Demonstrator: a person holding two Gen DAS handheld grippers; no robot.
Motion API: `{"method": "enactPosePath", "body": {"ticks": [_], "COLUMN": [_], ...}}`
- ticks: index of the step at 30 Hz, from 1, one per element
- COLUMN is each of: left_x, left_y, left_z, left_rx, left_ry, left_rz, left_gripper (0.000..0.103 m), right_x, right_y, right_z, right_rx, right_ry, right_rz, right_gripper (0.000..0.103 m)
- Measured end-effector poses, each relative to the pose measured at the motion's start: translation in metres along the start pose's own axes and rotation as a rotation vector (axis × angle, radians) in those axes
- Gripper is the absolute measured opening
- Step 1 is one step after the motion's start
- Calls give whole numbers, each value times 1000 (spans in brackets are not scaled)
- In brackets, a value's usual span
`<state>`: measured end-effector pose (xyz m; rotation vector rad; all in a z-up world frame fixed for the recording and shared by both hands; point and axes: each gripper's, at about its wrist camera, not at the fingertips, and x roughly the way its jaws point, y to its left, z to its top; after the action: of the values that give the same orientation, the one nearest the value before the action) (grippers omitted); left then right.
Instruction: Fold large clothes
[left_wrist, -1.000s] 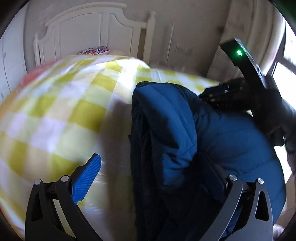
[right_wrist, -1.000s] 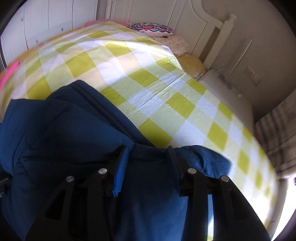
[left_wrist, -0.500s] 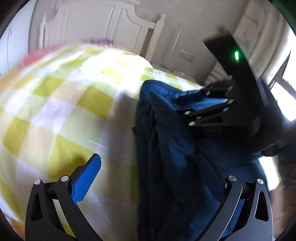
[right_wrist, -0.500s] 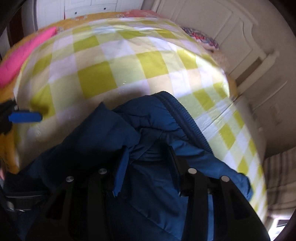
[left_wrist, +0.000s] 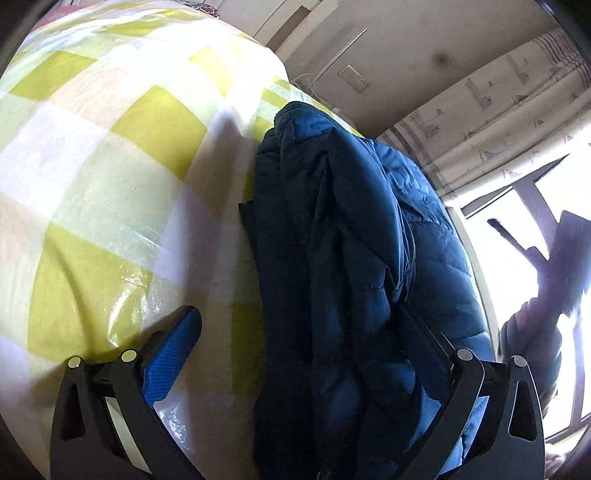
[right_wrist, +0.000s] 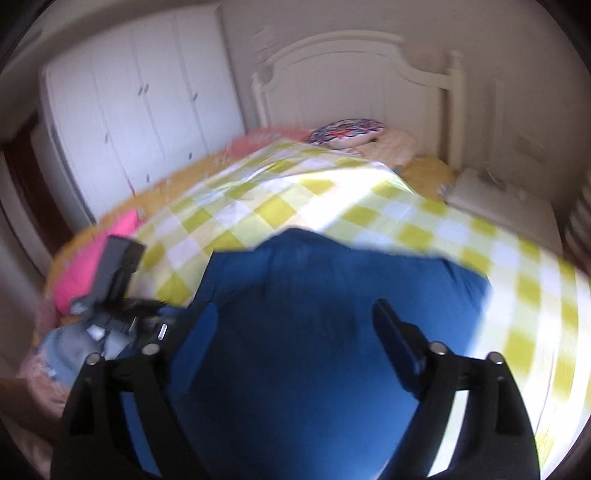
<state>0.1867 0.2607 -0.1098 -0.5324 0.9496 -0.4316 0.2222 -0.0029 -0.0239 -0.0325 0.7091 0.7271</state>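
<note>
Left gripper (left_wrist: 306, 332) jaws wide apart, straddling near edge of the dark blue quilted puffer jacket (left_wrist: 354, 236), nothing pinched. Jacket lies bunched on right part of yellow-white checked bedspread (left_wrist: 110, 166); looks soft, bulky, light, prob. slippery, so grab hem/seam edges, not padding. Right gripper (right_wrist: 295, 325) jaws just opened, spread above jacket, not pressing it.

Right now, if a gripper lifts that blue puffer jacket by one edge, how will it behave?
The blue puffer jacket will likely droop and unfold: it lies in soft, loose folds on the checked bedspread. Probably light for its bulk, given the quilted, puffy panels. Its shell has a slight sheen, so it may slip between the pads.
</note>
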Motion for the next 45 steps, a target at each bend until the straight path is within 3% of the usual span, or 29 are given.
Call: {"method": "enactPosePath", "body": {"ticks": [3, 7, 12, 17, 20, 23, 27, 28, 31, 33, 38, 41, 45], "left_x": [-3, 0, 0, -1, 13, 25, 30, 30, 22, 15, 25, 48, 97], "left_y": [1, 1, 0, 3, -3, -13, -10, -10, -12, -14, -49, -86, -143], "left_z": [-2, -1, -1, -5, -8, -7, -4, -6, -16, -23, -13, 21, 73], "left_rx": [-16, -63, -119, -143, -111, -65, -73, -73, -32, -27, -34, -30, 13], "left_ry": [2, 45, 94, 110, 150, 174, 193, 188, 85, 17, -96, -113, -88], "left_rz": [-18, -61, -124, -193, -187, -242, -317, -327, -359, -394, -456, -511, -505], "left_gripper": [99, 99, 99, 99, 99, 99, 94, 91, 81, 72, 72, 71, 71], "right_x": [-38, -45, -11, -1, 7, 16, 25, 24, 8, -4, -36, -62, -86], "right_y": [-30, -55, -42, -43, -56, -62, -57, -52, -37, -21, -4, -33, -103], "right_z": [-46, -98, -122, -127, -134, -136, -130, -130, -131, -129, -105, -83, -59], "right_rx": [190, 387, 396, 426, 479, 495, 474, 446, 347, 247, 34, 10, 83], "right_ry": [-13, 31, 118, 124, 143, 135, 135, 116, 34, -34, -166, -244, -284], "right_rz": [3, 142, 223, 290, 344, 389, 364, 344, 256, 182, -36, -106, -160], "right_gripper": [96, 98, 101, 101, 101, 101, 101, 96, 74, 67, 58, 58, 58]}}
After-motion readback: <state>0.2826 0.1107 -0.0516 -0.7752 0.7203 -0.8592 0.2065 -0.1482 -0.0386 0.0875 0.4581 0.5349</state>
